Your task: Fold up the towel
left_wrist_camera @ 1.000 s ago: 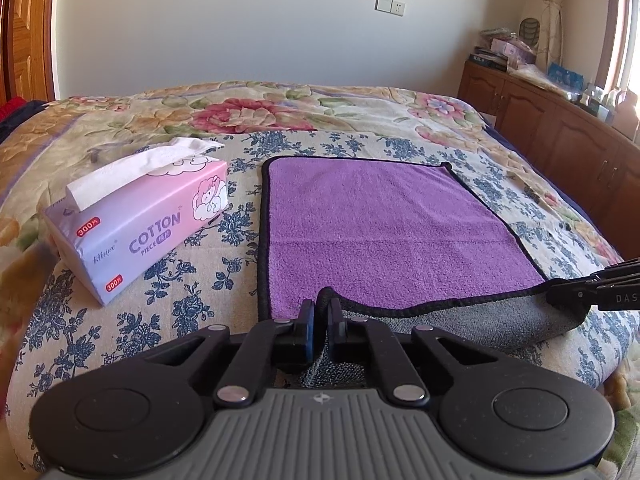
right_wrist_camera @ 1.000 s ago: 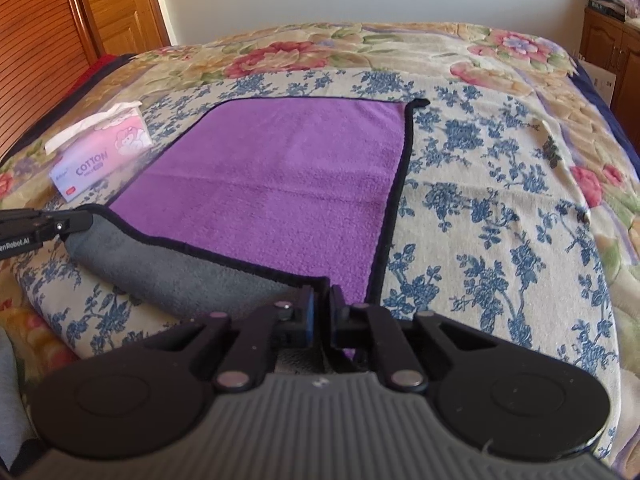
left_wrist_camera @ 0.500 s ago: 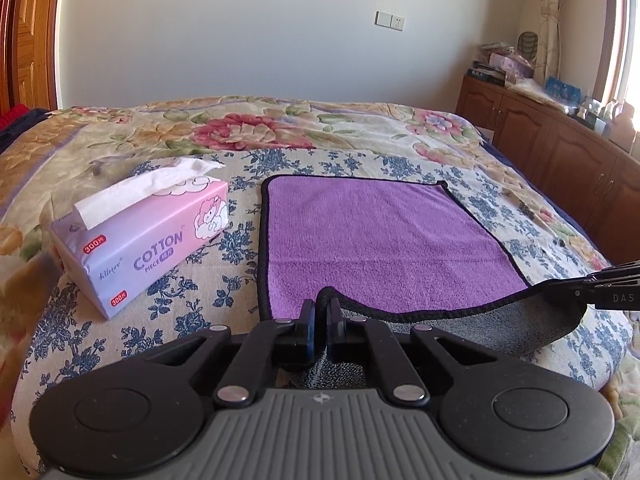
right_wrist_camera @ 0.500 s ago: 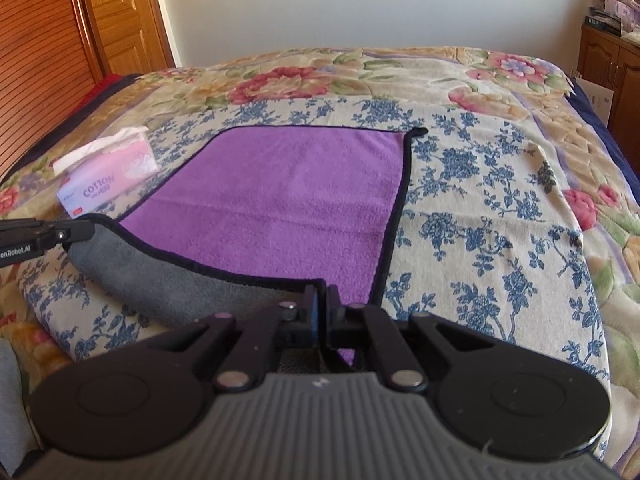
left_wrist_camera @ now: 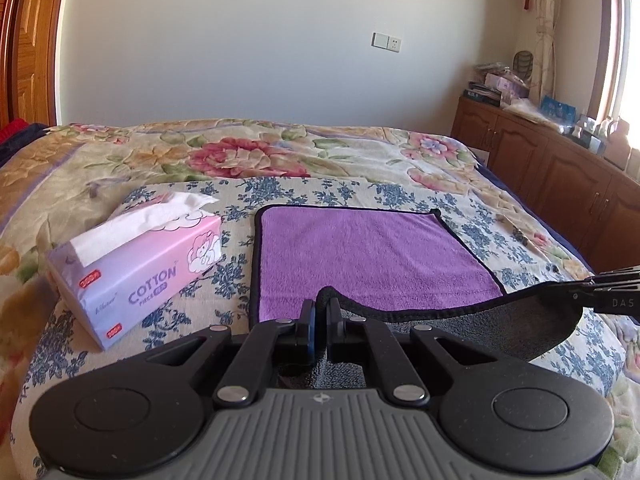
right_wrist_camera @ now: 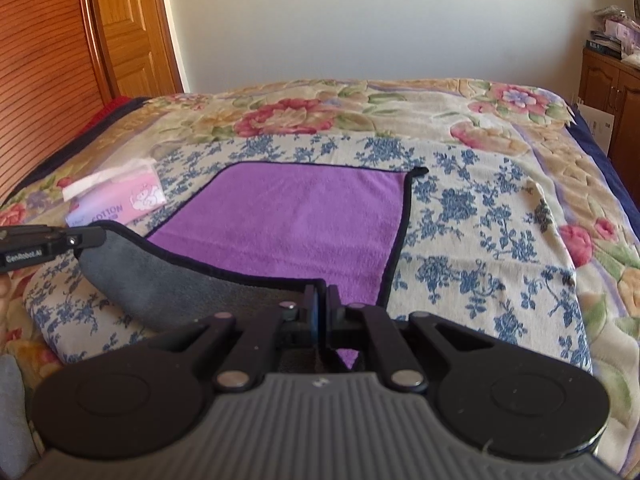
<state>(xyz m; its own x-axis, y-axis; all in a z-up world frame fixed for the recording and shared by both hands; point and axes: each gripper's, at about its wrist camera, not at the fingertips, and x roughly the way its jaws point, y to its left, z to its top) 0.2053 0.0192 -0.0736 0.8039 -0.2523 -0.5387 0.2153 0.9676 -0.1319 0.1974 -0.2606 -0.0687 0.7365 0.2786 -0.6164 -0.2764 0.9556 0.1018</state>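
Note:
A purple towel with a black hem and grey underside lies on the flowered bedspread; it also shows in the right wrist view. My left gripper is shut on its near left corner. My right gripper is shut on its near right corner. Both corners are lifted off the bed, and the near edge hangs between them with the grey underside showing. The far half of the towel lies flat. Each gripper shows at the edge of the other's view.
A pink and purple tissue pack lies on the bed left of the towel, also in the right wrist view. Wooden cabinets with clutter on top stand along the right. A wooden door is at far left.
Both grippers have risen with the towel's near corners, lifting the near edge higher off the bed. More wall shows behind the bed.

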